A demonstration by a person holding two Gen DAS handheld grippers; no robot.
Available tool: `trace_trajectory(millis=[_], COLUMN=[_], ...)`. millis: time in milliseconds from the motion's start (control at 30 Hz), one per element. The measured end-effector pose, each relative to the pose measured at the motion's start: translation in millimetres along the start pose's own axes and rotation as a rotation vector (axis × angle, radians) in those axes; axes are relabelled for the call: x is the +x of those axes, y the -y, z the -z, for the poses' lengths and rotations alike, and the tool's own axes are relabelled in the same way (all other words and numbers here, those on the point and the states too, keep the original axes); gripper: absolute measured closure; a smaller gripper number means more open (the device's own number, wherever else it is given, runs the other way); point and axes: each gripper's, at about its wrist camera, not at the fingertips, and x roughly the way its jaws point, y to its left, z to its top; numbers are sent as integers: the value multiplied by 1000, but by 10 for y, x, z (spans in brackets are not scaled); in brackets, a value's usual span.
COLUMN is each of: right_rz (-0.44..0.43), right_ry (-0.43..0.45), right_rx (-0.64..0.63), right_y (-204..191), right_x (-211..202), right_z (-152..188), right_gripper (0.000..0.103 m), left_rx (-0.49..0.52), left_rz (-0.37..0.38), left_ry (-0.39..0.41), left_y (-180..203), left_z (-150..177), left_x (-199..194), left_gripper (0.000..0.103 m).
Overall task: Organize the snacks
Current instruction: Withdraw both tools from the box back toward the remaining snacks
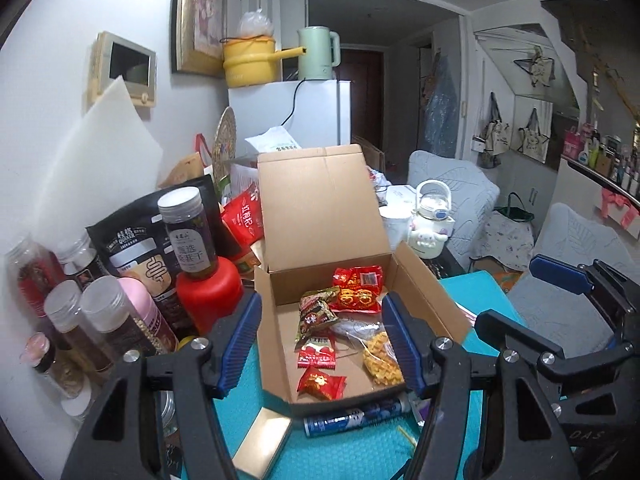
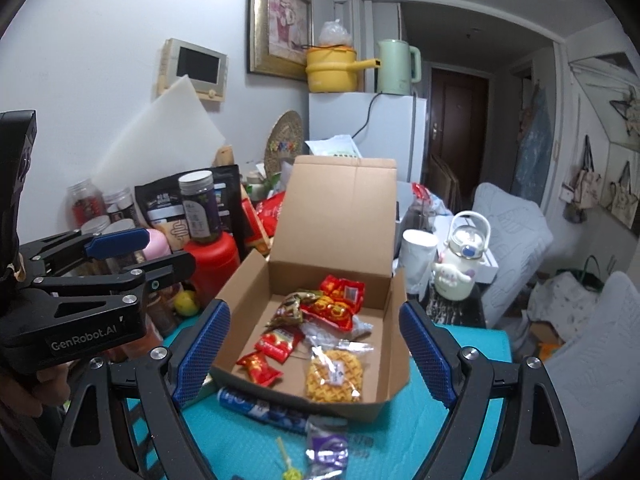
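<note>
An open cardboard box [image 1: 320, 200] [image 2: 340, 208] stands on the teal mat [image 1: 476, 300] with its lid upright. Inside lie a large red packet [image 1: 358, 288] [image 2: 338, 300], a dark packet [image 1: 316, 312], small red candies [image 1: 320, 385] [image 2: 258, 367] and a wrapped waffle [image 1: 382, 358] [image 2: 335, 376]. A blue biscuit tube [image 1: 352, 418] [image 2: 260, 408] lies against the box's front. My left gripper [image 1: 320, 344] [image 2: 156, 254] hovers open before the box, holding nothing. My right gripper [image 2: 316, 352] [image 1: 540, 304] hangs beside it on the right, wide open and empty.
Jars and bottles [image 1: 100, 312], a red canister [image 1: 210, 296] and snack bags crowd the table's left. A gold box [image 1: 262, 444], a silver-purple wrapper [image 2: 326, 444] and a lollipop [image 2: 290, 472] lie on the near mat. A white cup [image 2: 418, 260] and character bottle [image 2: 460, 268] stand right.
</note>
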Motion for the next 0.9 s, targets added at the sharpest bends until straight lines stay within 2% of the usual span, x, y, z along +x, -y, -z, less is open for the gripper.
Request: trace_trajectory(millis=[333, 567, 700, 900], right_rz=[16, 24, 33, 47], right_ry=[38, 35, 17, -57], right_rx=[21, 57, 82, 122], right_y=[-159, -237, -258, -298], right_x=[-504, -705, -749, -695], right_z=[261, 513, 672, 948], right_gripper=[15, 15, 15, 15], left_rx=[25, 31, 38, 18], left_rz=[59, 83, 97, 113], left_ry=[22, 9, -20, -70], left_y=[107, 115, 103, 0], left_z=[248, 478, 635, 802], left_x=[-435, -577, -602, -551], left_gripper=[41, 41, 41, 41])
